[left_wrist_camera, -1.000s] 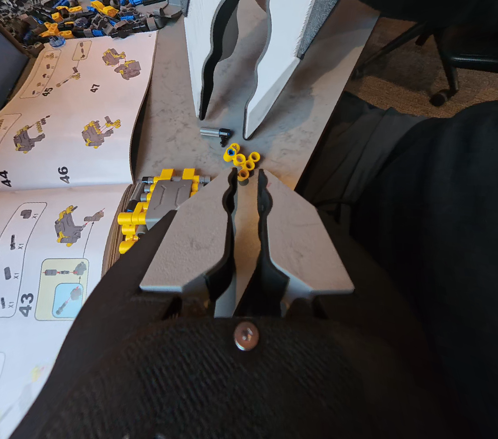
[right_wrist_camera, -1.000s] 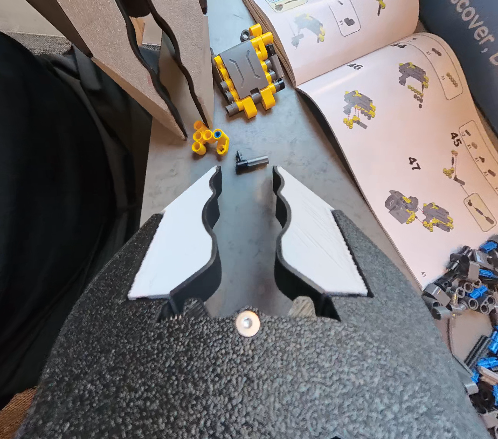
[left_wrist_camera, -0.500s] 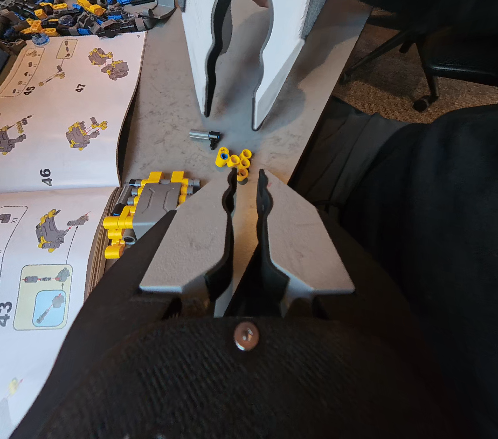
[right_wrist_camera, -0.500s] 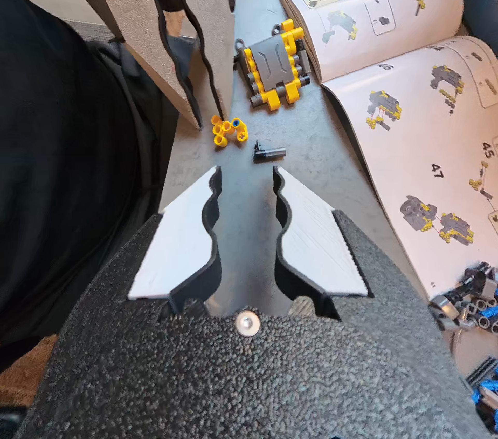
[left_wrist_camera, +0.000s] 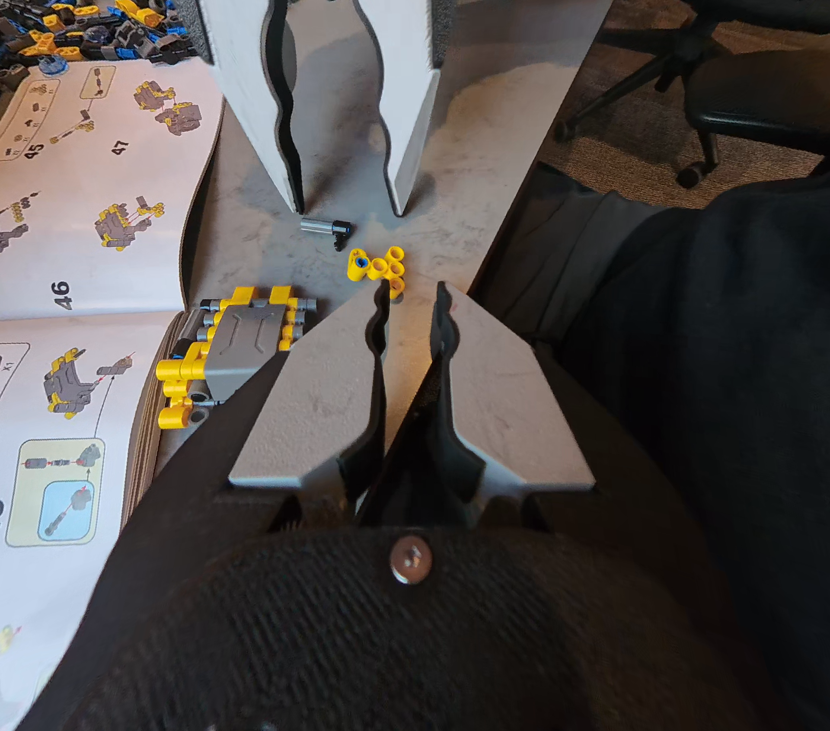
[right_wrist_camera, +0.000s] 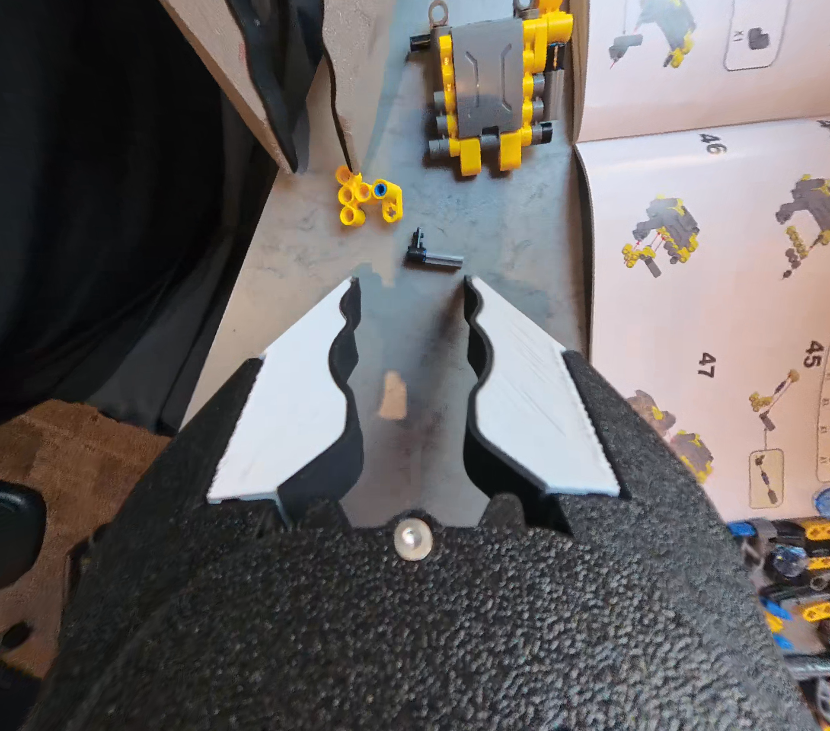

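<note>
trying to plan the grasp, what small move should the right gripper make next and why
Probably ease the right gripper slightly forward and down, so its open jaws straddle the small grey-and-black pin piece. The piece lies loose on the table just ahead of the fingertips, in line with the gap; nothing is held.

Bare table strip btwn tools; yellow connector, small pin, booklet crowd it.

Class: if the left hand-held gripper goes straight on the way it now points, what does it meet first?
Most likely the yellow connector piece, just off the left hand-held gripper; height above the grey table is unclear.
</note>
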The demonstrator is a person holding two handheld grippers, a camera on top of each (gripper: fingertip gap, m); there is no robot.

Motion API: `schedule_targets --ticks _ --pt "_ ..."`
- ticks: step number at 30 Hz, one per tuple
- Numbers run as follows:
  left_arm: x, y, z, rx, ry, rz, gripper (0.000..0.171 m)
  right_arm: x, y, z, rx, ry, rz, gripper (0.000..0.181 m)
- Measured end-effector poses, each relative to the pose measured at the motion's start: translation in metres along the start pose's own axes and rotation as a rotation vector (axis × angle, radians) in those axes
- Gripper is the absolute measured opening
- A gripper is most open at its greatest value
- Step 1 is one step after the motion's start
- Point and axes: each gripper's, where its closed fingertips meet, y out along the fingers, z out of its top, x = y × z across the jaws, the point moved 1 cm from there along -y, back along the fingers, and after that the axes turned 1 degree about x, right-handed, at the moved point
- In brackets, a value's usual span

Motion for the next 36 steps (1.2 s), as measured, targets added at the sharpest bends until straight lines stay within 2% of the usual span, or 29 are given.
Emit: schedule_targets --ticks 8,13,15,22,25,26,28,32,34,36 --pt "-0.006 -0.013 0.005 0.027 0.019 0.016 0.021 0.012 -0.011 0.006 -0.128 -0.203 -0.009 0.037" --pt "-0.01 -0.017 0.006 0.035 0.019 0.025 0.021 0.01 -0.001 0.005 -0.229 -0.312 0.096 0.033" --pt "-0.01 -0.015 0.005 0.03 0.021 0.028 0.021 0.009 0.004 0.005 -0.239 -0.307 0.136 0.032" --pt "-0.011 -0.013 0.005 0.026 0.044 0.044 0.02 0.002 0.0 -0.001 -0.184 -0.185 0.166 0.011" --pt "-0.01 -0.012 0.006 0.027 0.042 0.04 0.02 -0.003 -0.003 -0.006 -0.176 -0.098 0.181 0.008" --pt "-0.01 -0.012 0.005 0.024 0.043 0.04 0.02 -0.004 -0.004 -0.009 -0.185 -0.082 0.178 0.012" --pt "-0.01 -0.012 0.006 0.024 0.046 0.043 0.02 -0.002 -0.007 -0.009 -0.169 -0.089 0.137 0.023" --pt "-0.009 -0.01 0.006 0.021 0.041 0.038 0.02 0.001 -0.002 0.003 -0.102 -0.167 0.105 0.027" --pt "-0.009 -0.009 0.005 0.018 0.044 0.04 0.02 -0.003 0.002 0.005 -0.116 -0.201 0.132 0.023" --pt "-0.009 -0.01 0.006 0.018 0.053 0.051 0.02 -0.008 0.002 0.002 -0.145 -0.209 0.172 0.007"
